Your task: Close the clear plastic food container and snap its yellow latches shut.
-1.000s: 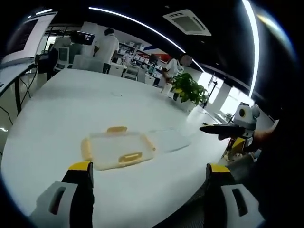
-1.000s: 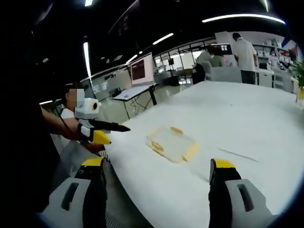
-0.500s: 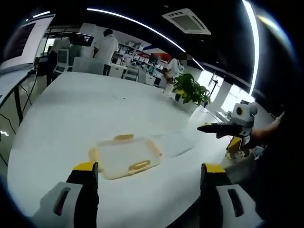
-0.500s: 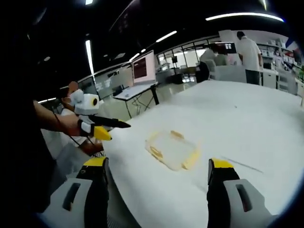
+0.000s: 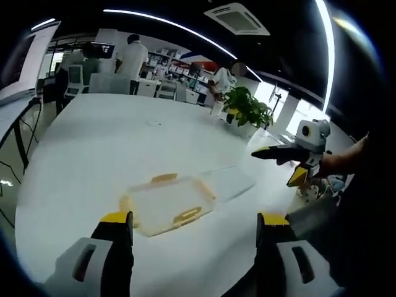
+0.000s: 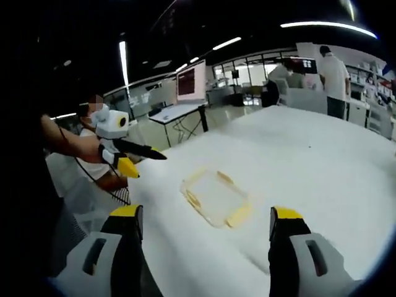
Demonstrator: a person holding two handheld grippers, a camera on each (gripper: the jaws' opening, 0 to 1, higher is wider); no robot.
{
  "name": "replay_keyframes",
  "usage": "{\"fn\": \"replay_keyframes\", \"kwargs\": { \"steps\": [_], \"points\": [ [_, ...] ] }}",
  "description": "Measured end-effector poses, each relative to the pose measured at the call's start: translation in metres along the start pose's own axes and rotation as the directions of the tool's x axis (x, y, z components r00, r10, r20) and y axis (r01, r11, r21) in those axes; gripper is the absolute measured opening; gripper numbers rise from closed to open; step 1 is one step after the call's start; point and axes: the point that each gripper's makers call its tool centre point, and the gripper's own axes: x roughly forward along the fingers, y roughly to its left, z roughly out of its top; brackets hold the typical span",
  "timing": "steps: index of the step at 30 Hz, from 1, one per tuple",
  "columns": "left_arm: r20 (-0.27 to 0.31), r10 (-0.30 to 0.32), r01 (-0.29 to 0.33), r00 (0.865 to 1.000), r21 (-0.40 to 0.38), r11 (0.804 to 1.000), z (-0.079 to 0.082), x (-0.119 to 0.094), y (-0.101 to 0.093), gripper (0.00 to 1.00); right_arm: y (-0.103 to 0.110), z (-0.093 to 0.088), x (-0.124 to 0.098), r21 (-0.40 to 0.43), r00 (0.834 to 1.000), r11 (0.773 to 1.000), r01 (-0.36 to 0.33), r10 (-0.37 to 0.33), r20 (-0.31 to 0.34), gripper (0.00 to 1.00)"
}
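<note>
The clear container [image 5: 168,203], yellow latches [image 5: 187,216] flipped out at its sides, sits low and centre in the left gripper view on the white table [image 5: 105,142], near the table's front edge, with a clear lid [image 5: 228,184] flat just to its right. Bare tabletop stretches away behind it toward a potted plant [image 5: 247,111] in the upper right. The left gripper [image 5: 193,238] hangs over the near edge, jaws spread wide and holding nothing. The right gripper [image 6: 204,232] is likewise agape and empty, the container [image 6: 215,198] centred beyond it.
</note>
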Motion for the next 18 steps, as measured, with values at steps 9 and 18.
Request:
{"fn": "replay_keyframes", "kwargs": {
  "steps": [9,18],
  "points": [
    [-0.002,0.013,-0.013,1.000,-0.002,1.000,0.005,0.009,0.011,0.78,-0.005,0.003,0.012,-0.008,1.000,1.000,-0.017,0.017,-0.010,0.79],
    [-0.046,-0.005,0.008,0.999,0.053,0.999,0.007,0.015,0.014,0.74,-0.012,-0.007,0.025,-0.064,0.997,0.997,-0.040,0.036,-0.063,0.79]
  ]
}}
